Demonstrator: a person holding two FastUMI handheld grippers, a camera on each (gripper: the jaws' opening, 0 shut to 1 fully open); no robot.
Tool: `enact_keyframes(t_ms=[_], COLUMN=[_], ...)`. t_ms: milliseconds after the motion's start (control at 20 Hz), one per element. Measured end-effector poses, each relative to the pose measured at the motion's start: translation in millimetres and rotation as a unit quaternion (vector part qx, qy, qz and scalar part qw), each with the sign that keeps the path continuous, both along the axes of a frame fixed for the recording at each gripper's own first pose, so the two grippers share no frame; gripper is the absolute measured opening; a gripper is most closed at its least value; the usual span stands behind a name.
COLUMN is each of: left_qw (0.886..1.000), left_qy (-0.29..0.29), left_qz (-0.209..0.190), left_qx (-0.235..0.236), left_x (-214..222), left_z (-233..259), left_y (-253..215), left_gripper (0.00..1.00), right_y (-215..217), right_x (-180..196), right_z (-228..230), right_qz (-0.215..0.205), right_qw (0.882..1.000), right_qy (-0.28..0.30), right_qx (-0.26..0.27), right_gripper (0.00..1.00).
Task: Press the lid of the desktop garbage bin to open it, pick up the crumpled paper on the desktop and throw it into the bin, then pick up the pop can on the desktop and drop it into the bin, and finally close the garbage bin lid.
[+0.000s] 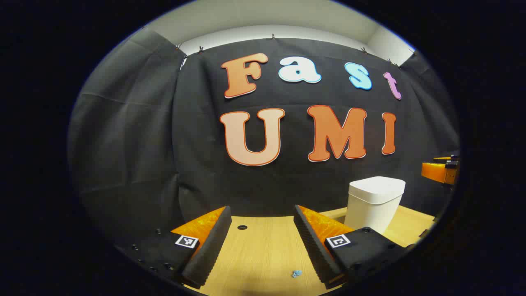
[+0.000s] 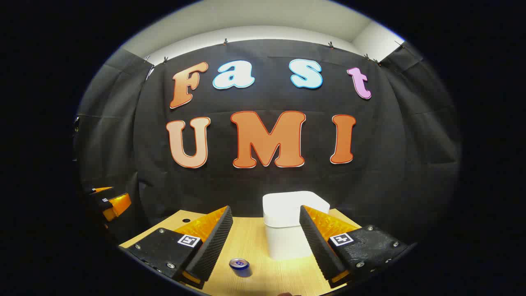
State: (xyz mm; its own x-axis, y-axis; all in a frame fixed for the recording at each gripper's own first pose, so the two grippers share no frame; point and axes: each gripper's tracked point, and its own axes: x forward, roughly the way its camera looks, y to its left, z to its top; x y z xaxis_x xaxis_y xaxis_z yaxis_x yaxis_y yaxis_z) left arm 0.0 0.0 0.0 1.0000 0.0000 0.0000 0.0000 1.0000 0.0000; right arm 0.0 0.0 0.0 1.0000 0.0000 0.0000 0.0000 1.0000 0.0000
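Bin (image 2: 287,230) lid down on counter (image 2: 254,246); pop can (image 2: 239,264) upright nearby. Left claw (image 1: 261,242) and right claw (image 2: 265,242) both spread, empty.

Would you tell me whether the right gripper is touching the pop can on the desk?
Apart. In the right gripper view, the pop can stands upright on the desk between the open fingers of the right gripper, with bare wood visible on both sides.

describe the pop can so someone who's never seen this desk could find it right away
Start at the wooden desk before the black cloth wall, and find the white garbage bin with its lid closed. The pop can stands upright in front of it, between the right gripper fingers: small, blue, with a silver top.
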Motion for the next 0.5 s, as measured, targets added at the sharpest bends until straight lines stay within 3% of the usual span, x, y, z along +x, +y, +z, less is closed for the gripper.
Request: enact_keyframes(t_ms=[200,500], left_qw=[0.999,1.000], left_qy=[0.013,-0.012], left_qz=[-0.025,-0.005], left_qx=[-0.032,-0.023], left_x=[3,15], left_z=[2,20], left_y=[-17,-27], left_gripper=[0.97,0.97], right_y=[-8,-30], right_x=[10,32], right_z=[0,-1], right_qz=[0.012,0.031], right_qw=[1.000,0.999], right_qy=[0.011,0.026], right_qx=[-0.012,0.001], right_gripper=[0.99,0.99])
